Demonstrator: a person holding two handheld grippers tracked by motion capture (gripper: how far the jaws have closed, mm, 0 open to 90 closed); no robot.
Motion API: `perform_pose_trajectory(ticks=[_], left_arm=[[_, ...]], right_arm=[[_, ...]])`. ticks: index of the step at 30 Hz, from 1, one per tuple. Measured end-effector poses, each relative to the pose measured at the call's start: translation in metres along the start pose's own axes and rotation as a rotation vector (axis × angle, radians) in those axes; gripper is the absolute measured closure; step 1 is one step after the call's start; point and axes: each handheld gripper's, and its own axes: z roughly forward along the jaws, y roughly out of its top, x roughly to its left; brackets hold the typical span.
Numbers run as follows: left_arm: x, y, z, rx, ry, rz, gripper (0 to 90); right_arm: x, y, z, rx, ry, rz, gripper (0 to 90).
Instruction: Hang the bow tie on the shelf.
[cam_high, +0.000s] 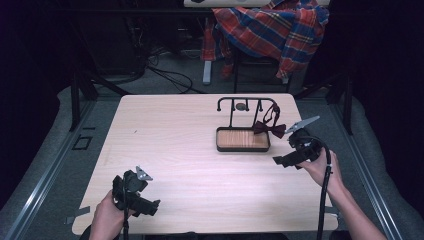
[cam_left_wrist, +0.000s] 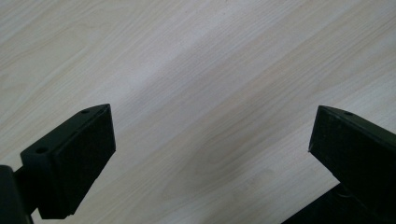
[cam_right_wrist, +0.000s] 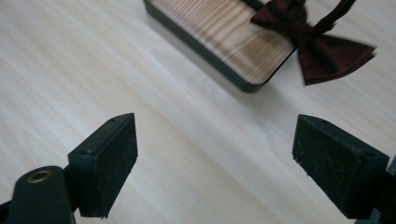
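From where I stand, the right tool (cam_high: 289, 150) hovers just off the near right corner of the small stand (cam_high: 243, 140), its jaws spread wide with nothing between them, and what it seems to be after is the dark red bow tie (cam_high: 269, 129). The tie hangs by its strap from the black rail (cam_high: 247, 99) above the wooden tray, its bow resting at the tray's right end and spilling over the rim toward the worktop (cam_high: 190, 150). In the right gripper view the bow tie (cam_right_wrist: 322, 44) sits ahead and to the right of the open jaws, not yet between them. To do this well, I would bring the tool in low and square to the knot in the middle, where the fabric is thickest, and avoid nipping a loose wing or the tray's edge. The left tool (cam_high: 134, 192) waits near the front left, also spread, over bare wood.
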Motion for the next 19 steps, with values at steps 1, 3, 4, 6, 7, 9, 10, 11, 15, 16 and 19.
perform_pose_trajectory(ticks=[1, 3, 4, 6, 7, 9, 10, 11, 15, 16, 19], left_arm=[[0.0, 0.0, 0.0, 0.0, 0.001, 0.001, 0.5], [0.0, 0.0, 0.0, 0.0, 0.002, 0.002, 0.5], [0.0, 0.0, 0.0, 0.0, 0.001, 0.001, 0.5], [0.0, 0.0, -0.001, -0.004, 0.0, 0.0, 0.5], [0.001, 0.0, -0.001, -0.006, 0.0, -0.001, 0.6], [0.001, 0.0, -0.001, -0.007, -0.001, 0.0, 0.6], [0.001, 0.0, -0.001, -0.008, -0.001, 0.001, 0.6], [0.001, 0.0, -0.001, -0.008, -0.002, 0.001, 0.6], [0.001, -0.001, -0.001, -0.011, -0.003, 0.001, 0.6], [0.001, -0.001, -0.002, -0.012, -0.003, 0.002, 0.6], [0.001, 0.0, -0.001, -0.01, -0.004, 0.005, 0.6]], right_arm=[[0.004, -0.003, 0.002, 0.005, 0.005, -0.01, 13.2], [0.011, -0.009, 0.007, 0.042, 0.015, -0.032, 11.1], [0.015, -0.012, 0.011, 0.05, 0.023, -0.031, 10.9], [0.021, -0.018, 0.017, 0.077, 0.036, -0.048, 10.2], [0.024, -0.022, 0.02, 0.091, 0.042, -0.055, 9.8], [0.028, -0.03, 0.026, 0.103, 0.071, -0.05, 10.3], [0.03, -0.034, 0.03, 0.103, 0.1, -0.046, 10.6], [0.031, -0.039, 0.033, 0.106, 0.105, -0.04, 10.8], [0.033, -0.054, 0.042, 0.178, 0.131, -0.049, 10.6], [0.033, -0.056, 0.043, 0.191, 0.139, -0.052, 10.8], [0.032, -0.055, 0.042, 0.194, 0.122, -0.065, 12.5]])
